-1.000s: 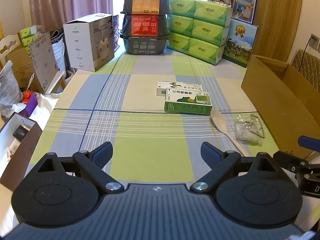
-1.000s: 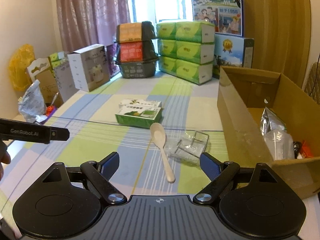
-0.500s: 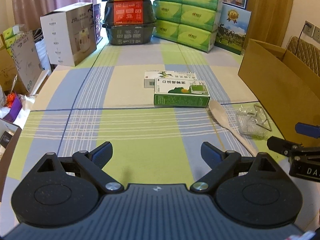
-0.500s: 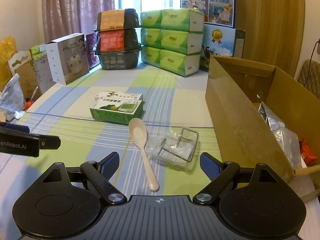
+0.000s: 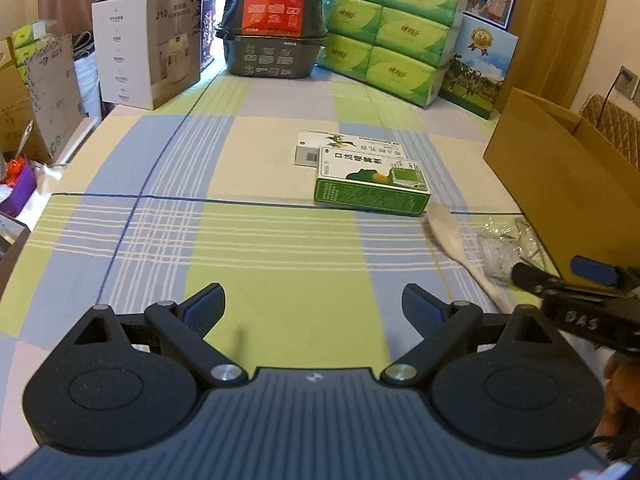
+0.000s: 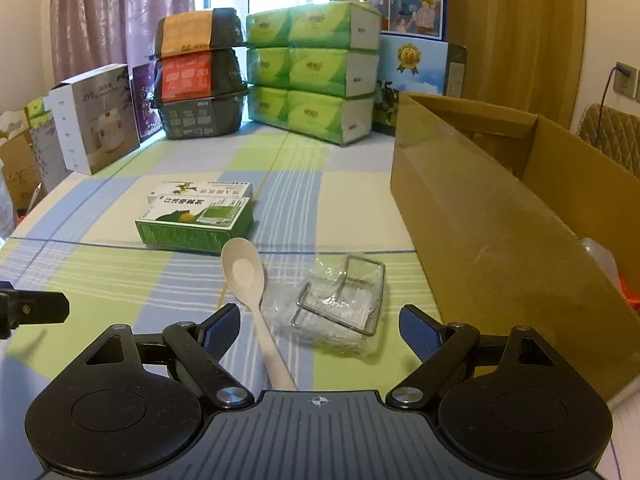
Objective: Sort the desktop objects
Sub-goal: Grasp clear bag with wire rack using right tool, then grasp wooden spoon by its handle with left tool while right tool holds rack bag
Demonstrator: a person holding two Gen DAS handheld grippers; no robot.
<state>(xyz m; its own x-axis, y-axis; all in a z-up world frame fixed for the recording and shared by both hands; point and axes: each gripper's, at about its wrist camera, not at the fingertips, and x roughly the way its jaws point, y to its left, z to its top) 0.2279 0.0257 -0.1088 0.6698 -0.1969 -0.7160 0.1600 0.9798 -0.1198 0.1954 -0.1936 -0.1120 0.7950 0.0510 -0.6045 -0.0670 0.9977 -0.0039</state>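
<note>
Left tool (image 5: 313, 304) sits spread and empty over bare counter (image 5: 248, 248). Right tool (image 6: 319, 326), also wide apart, has dropped in closer: the spoon (image 6: 250, 292) handle and bagged wire rack (image 6: 340, 304) now sit between its fingers, cardboard box (image 6: 500, 216) right beside. Looks like a grab's coming.
</note>
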